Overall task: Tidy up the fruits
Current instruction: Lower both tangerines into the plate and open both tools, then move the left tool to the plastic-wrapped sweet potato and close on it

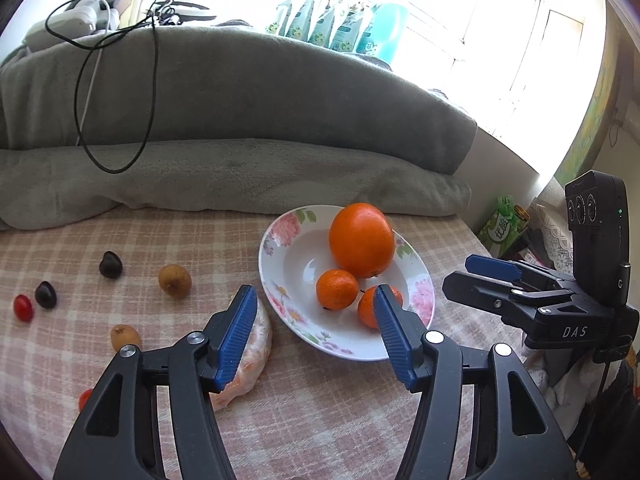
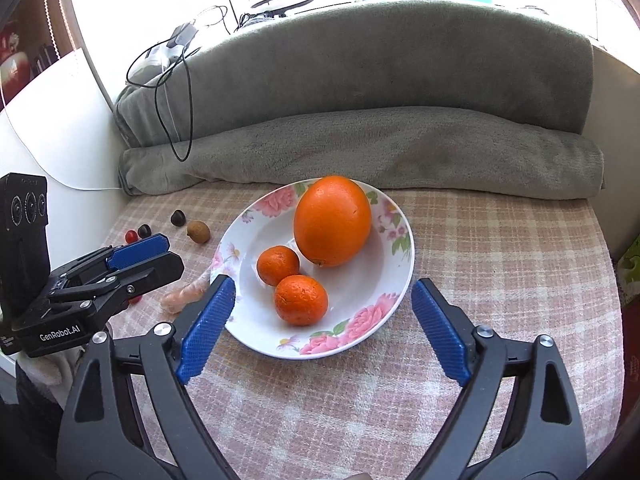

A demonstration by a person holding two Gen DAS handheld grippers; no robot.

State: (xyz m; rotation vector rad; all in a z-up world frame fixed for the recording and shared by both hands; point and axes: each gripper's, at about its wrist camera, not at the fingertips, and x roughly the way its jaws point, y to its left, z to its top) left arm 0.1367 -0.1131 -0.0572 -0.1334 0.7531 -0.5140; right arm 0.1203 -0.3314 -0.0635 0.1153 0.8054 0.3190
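Orange fruit already sits in the flowered bowl: one large orange at the back and two small mandarins in front of it, close together. Both of my tools are empty. My right gripper has its blue pads spread very wide, one on each side of the near rim of the bowl, and nothing is between them. My left gripper is spread about half way, above the cloth just left of the bowl, also holding nothing. Under its left finger lies a peeled citrus piece in clear wrap, and further left on the checked cloth the small fruits wait: two brown longans, two dark ones and a red one. I think these small ones must go next. The risk I see is rolling: they are round and small, and the soft cloth gives under them, so a pinch a little off centre can squirt them away. A hard squeeze may also bruise the wrapped piece. My right pads are near the rim, and a careless push could tip the bowl and make the oranges roll out.
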